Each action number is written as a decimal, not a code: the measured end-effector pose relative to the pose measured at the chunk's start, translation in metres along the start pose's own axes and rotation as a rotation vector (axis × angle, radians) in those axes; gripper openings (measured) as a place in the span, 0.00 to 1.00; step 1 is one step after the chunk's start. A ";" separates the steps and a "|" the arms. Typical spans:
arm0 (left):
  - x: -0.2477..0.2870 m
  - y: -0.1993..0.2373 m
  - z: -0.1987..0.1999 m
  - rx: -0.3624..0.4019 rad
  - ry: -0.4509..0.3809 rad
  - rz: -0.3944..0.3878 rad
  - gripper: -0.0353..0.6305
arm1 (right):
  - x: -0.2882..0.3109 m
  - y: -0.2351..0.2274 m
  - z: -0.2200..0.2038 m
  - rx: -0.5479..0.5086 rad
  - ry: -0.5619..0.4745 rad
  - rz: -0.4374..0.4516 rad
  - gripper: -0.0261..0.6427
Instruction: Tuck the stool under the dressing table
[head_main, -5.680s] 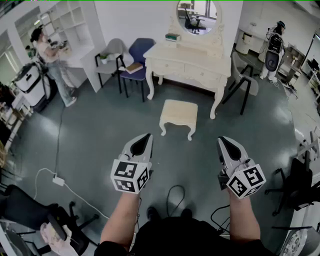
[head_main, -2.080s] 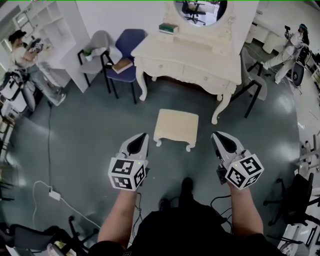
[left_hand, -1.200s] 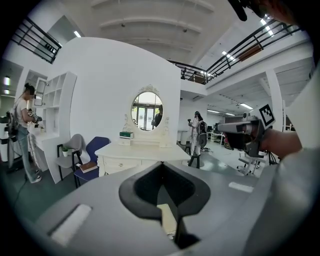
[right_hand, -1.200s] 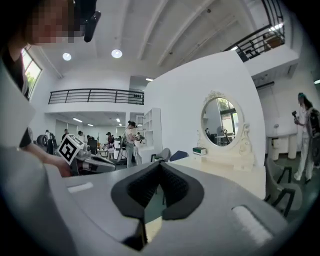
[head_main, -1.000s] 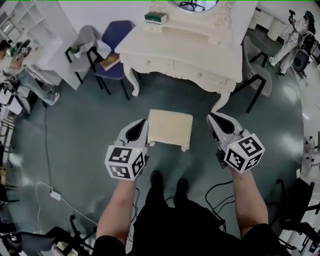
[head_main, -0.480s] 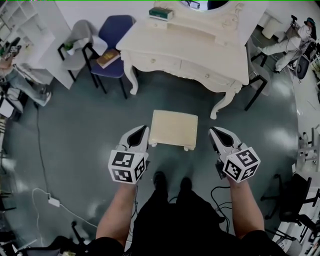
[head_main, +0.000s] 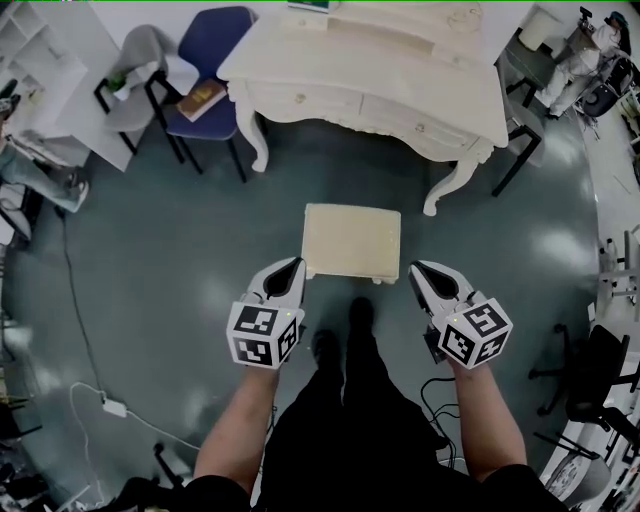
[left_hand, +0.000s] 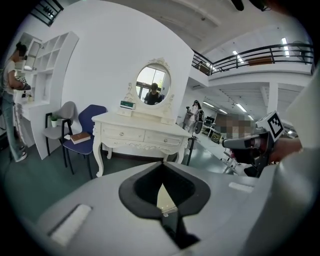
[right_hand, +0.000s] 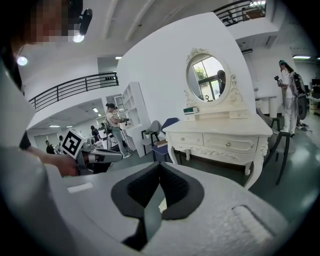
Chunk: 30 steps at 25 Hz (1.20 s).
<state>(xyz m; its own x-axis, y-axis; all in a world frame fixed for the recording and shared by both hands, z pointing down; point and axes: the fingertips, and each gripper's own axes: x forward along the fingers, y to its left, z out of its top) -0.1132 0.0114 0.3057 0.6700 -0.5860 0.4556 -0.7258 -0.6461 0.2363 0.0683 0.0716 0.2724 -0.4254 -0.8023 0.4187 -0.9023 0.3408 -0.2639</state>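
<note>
evenly, left tool (head_main: 294, 263) and right tool (head_main: 416, 268) (closed, empty) flank the stool's (head_main: 352, 240) near edge, open floor (head_main: 335, 172) beyond.

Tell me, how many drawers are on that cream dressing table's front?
2. The left drawer sits in the left half of the cream dressing table; the right drawer is beside it, in the right half. Any on its sides would be hidden.

cream stool (head_main: 352, 241) upright on floor, just before white dressing table (head_main: 375, 75)
</note>
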 end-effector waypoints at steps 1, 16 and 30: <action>0.006 0.000 -0.004 0.001 0.012 -0.002 0.08 | 0.004 -0.005 -0.005 0.007 0.007 -0.001 0.05; 0.086 0.019 -0.103 -0.039 0.216 -0.014 0.08 | 0.069 -0.055 -0.109 0.107 0.144 0.022 0.16; 0.149 0.045 -0.203 -0.082 0.354 -0.025 0.14 | 0.123 -0.103 -0.220 0.177 0.288 0.006 0.26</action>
<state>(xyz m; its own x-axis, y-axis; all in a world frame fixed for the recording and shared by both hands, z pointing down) -0.0778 -0.0053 0.5584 0.6028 -0.3552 0.7145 -0.7294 -0.6083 0.3130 0.0941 0.0459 0.5420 -0.4556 -0.6208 0.6380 -0.8844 0.2345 -0.4034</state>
